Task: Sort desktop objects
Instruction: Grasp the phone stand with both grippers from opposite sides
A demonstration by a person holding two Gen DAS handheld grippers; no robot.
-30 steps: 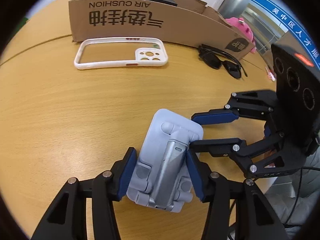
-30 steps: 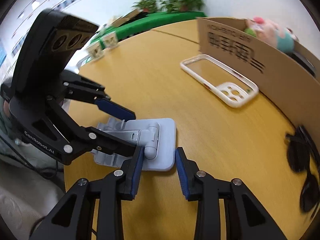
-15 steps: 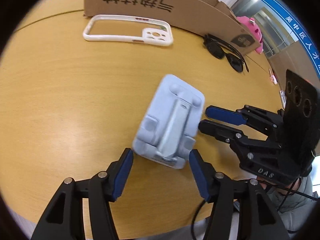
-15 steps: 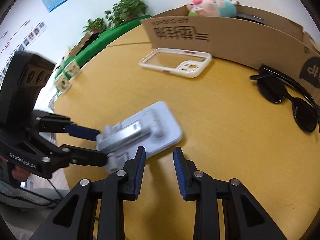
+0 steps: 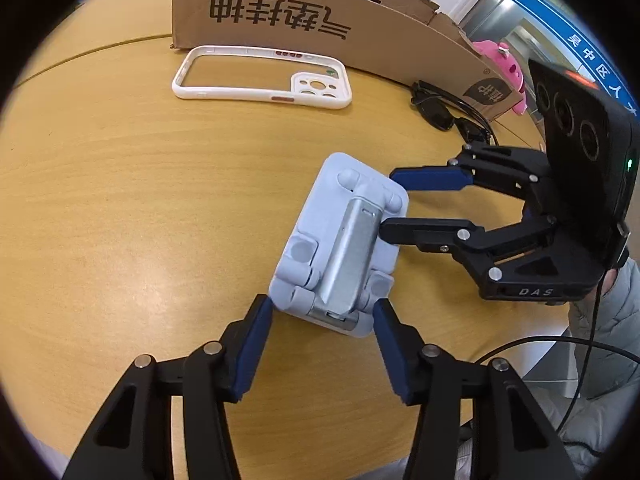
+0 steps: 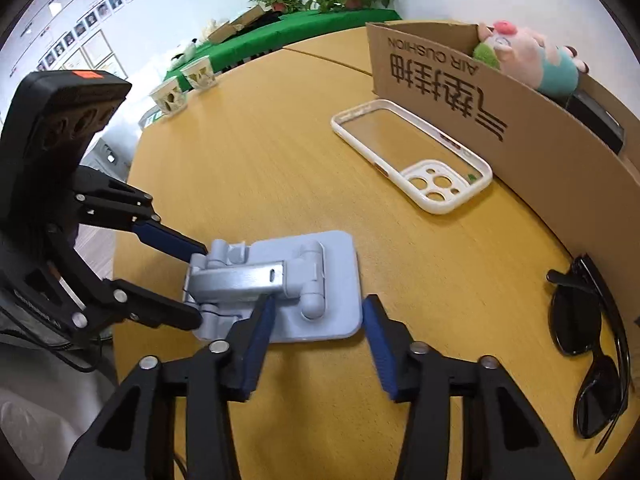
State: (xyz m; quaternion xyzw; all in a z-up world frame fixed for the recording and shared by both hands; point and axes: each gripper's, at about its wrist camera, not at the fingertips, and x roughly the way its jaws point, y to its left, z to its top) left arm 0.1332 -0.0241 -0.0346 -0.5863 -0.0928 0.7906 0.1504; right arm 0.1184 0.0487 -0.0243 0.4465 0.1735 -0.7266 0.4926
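A folded pale-blue phone stand (image 5: 340, 248) with a silver arm lies flat on the wooden table; it also shows in the right wrist view (image 6: 280, 284). My left gripper (image 5: 322, 312) is open, its pads at the stand's near end without clamping it. My right gripper (image 6: 316, 312) is open, its jaws straddling the stand's base plate from the side; in the left wrist view it (image 5: 390, 204) reaches in from the right. A white phone case (image 5: 262, 78) and black sunglasses (image 5: 452, 114) lie farther back.
A long cardboard box (image 5: 320, 28) marked AIR CUSHION stands along the table's far side, holding a plush pig (image 6: 528, 60) and a dark item. A pink plush (image 5: 502, 68) sits behind it. Two paper cups (image 6: 184, 88) stand at the far table edge.
My left gripper let go of the stand, pulled back, then came close to its near end again. My right gripper opened wider and closed in around the stand's side.
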